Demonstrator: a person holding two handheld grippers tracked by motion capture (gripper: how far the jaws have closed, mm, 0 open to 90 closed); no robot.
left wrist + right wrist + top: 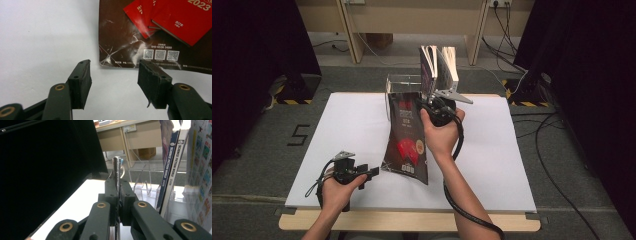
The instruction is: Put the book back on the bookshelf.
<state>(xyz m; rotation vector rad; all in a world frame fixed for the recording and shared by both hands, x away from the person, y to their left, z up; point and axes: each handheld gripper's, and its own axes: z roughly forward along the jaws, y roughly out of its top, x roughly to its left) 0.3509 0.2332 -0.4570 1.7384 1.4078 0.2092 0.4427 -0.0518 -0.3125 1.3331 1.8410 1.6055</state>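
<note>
Right gripper (pixel 428 101) clamped the glossy, thin magazine (pixel 407 137) edge; left gripper (pixel 373 171) jaws stood open, empty.

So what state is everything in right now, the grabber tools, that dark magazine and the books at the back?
Right gripper: shut on the magazine's top edge.
Magazine: lifted at the top, bottom edge on the table.
Left gripper: open, holding nothing, near the magazine's corner.
Clear stand: upright at the table's far edge.
Books: standing upright in the stand.
</note>
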